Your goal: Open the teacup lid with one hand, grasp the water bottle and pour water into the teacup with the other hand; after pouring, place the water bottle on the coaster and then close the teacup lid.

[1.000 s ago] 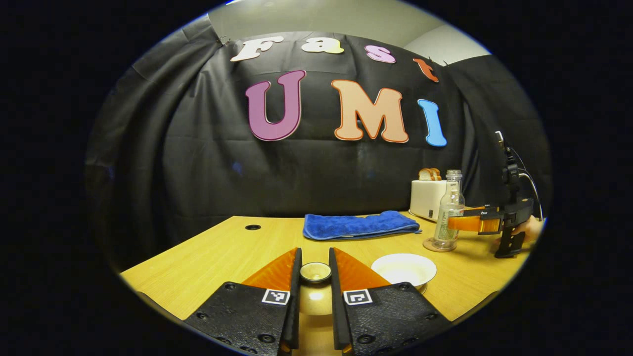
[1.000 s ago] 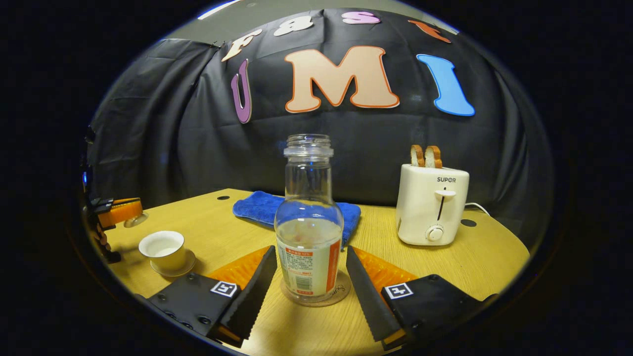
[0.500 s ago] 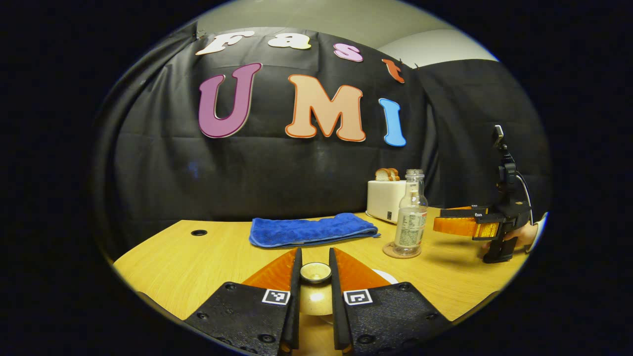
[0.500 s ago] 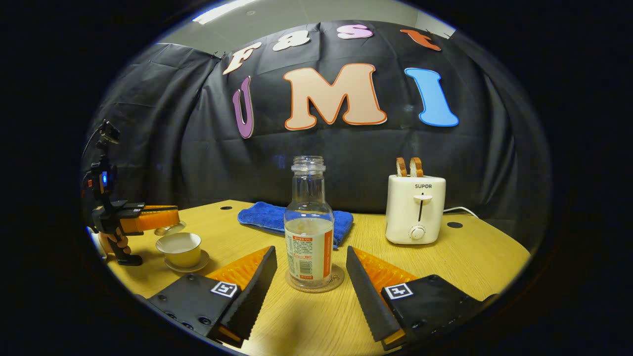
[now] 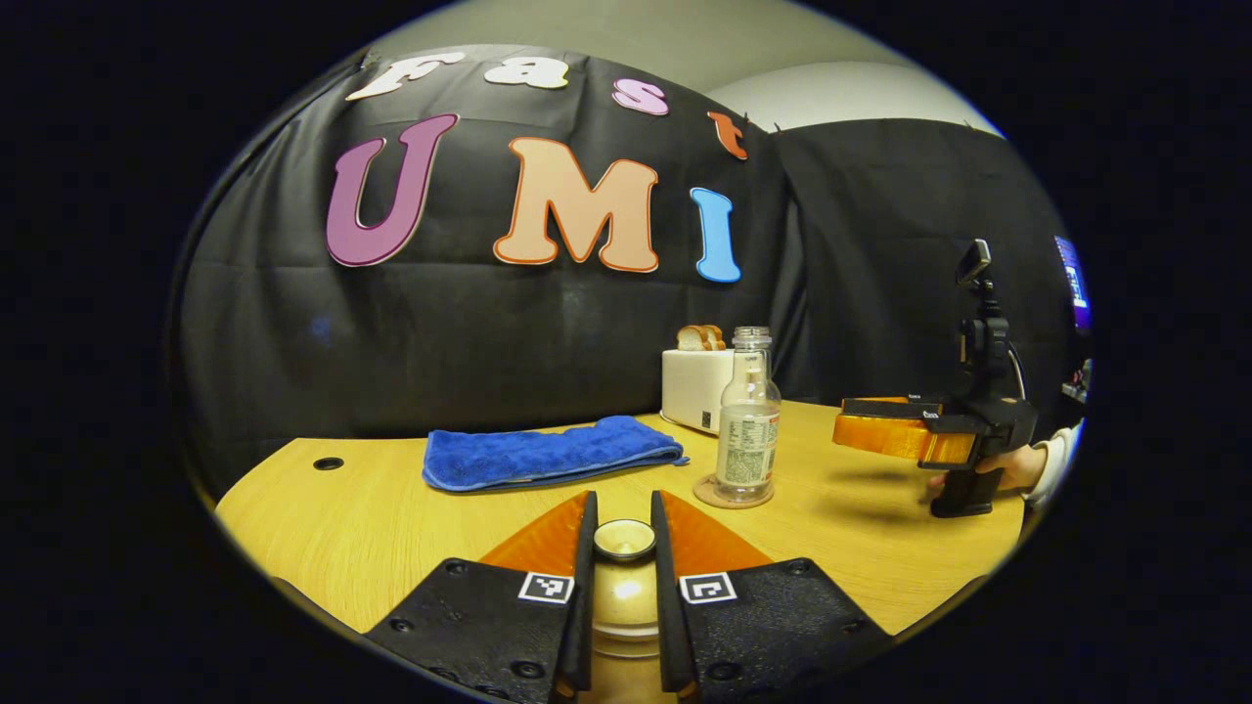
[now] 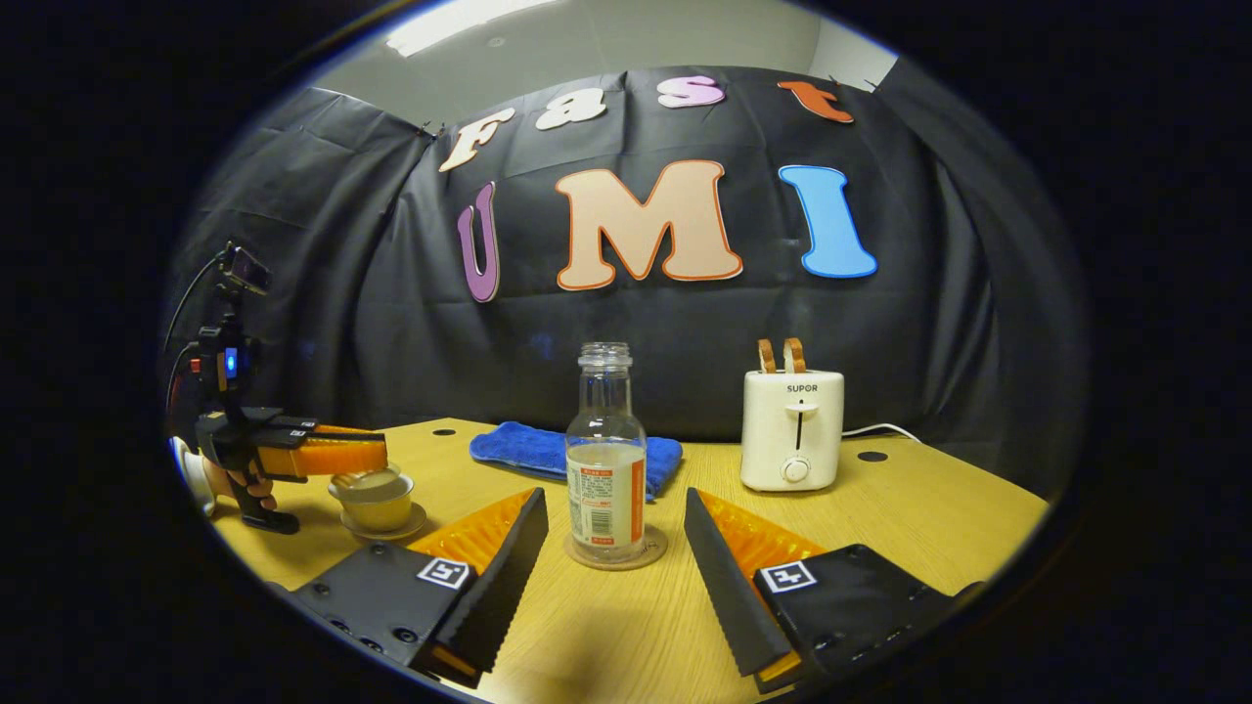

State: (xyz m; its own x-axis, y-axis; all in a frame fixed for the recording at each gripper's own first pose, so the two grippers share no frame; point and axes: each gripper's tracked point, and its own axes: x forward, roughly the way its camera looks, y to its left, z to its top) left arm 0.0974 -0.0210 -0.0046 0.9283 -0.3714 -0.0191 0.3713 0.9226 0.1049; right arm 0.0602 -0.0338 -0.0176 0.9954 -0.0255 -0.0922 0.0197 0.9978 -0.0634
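Left gripper [image 5: 623, 548] has its two fingers drawn close together and clamped on the knob of the small round cream ceramic teacup lid [image 5: 624, 540], which sits between the fingertips; in the right gripper view that same gripper [image 6: 377, 458] is held by a hand [image 6: 245, 486] at the far left, with the lid [image 6: 366, 478] right over the cream teacup [image 6: 378, 508] on its saucer [image 6: 381, 532]; whether the lid touches the cup's rim I cannot tell; the right gripper [image 6: 611, 518] has its fingers spread wide apart with nothing between them, low over the light wooden table [image 6: 880, 508]; straight ahead of its fingertips, just beyond them, stands the clear glass water bottle with a white and orange label [image 6: 606, 460], uncapped, upright and partly filled, resting on the round brown coaster [image 6: 616, 559]; beyond the bottle and a little left lies a folded blue towel [image 6: 518, 448]; ahead and to the right stands a white toaster [image 6: 792, 428] with two slices of bread [image 6: 781, 355] in its slots; from the left gripper's camera the bottle [image 5: 748, 420] on its coaster [image 5: 706, 492] stands ahead and to the right, with the right gripper [image 5: 846, 430] farther right, apart from the bottle, held by a hand in a white sleeve [image 5: 1022, 467]
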